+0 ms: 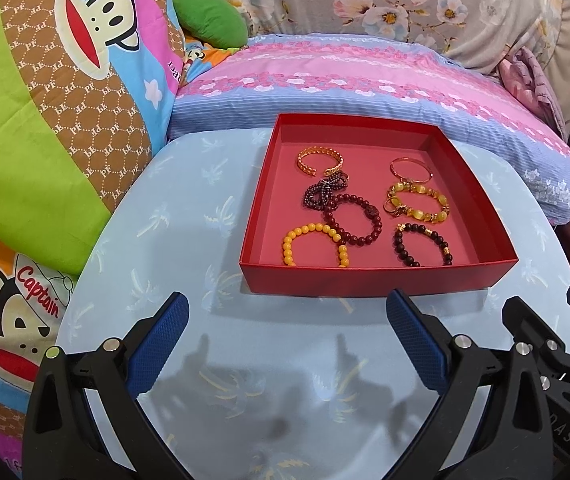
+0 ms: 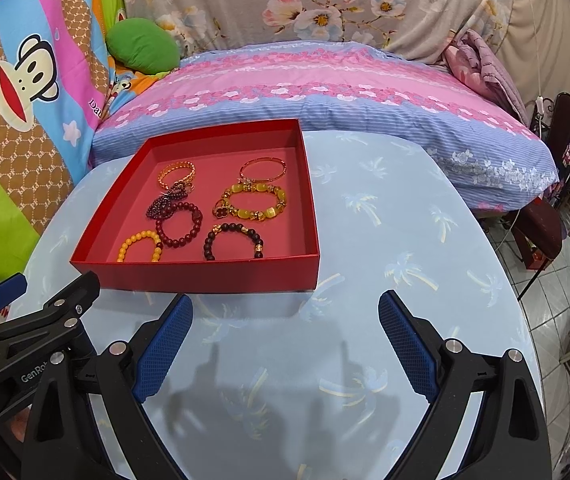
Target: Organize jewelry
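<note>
On a round blue table [image 1: 157,216], a red box [image 1: 365,280] at twelve o'clock holds seven bracelets [image 1: 355,216] and nothing lies outside, fitting either finished sorting or bracelets awaiting removal, while left gripper [image 1: 287,322] and right gripper [image 2: 285,320] hover wide open, empty.

The left claw [image 1: 287,308] and right claw [image 2: 285,308] hover side by side, both spread wide and empty.

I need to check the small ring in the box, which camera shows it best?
The left wrist view: the ring looks larger and sharper, beside the yellow-green bracelet. The right wrist view shows the ring smaller.
</note>
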Motion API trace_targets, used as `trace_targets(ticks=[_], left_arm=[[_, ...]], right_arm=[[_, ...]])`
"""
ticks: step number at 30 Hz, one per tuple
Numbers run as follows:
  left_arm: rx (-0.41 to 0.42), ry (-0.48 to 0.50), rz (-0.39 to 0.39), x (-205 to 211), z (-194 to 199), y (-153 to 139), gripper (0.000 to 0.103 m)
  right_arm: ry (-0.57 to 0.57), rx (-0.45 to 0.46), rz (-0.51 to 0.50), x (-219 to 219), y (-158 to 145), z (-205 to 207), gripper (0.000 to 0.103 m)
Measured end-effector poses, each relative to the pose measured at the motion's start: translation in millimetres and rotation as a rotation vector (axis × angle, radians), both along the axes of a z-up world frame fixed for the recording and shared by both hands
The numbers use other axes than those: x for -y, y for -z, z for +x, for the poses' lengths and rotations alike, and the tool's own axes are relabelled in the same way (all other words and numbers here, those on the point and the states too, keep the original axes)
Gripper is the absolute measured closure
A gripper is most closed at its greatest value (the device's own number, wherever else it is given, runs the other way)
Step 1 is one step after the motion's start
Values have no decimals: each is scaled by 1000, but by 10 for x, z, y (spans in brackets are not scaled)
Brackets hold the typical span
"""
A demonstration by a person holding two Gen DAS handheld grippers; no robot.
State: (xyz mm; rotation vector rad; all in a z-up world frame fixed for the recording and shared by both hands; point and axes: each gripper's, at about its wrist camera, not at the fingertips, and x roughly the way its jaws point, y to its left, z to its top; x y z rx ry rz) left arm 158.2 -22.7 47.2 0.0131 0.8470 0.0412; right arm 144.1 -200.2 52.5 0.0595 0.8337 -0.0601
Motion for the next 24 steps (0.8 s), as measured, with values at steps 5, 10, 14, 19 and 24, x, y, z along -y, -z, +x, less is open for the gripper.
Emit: trace_targets(ticks=[5,10,14,19,24], left_arm=[[0,3,3,-9,7,2,8],[0,4,6,-6,4,3,9],[0,4,7,-6,1,3,9],[0,5,5,-4,-1,4,9],[1,5,8,3,6,-1,9]], right_arm=[[0,-1,0,2,0,0,13],[0,0,-1,2,0,1,13],[0,-1,-1,11,-1,0,13],[1,0,-2,19,5,-9,13],[1,-1,-2,9,0,-3,13]])
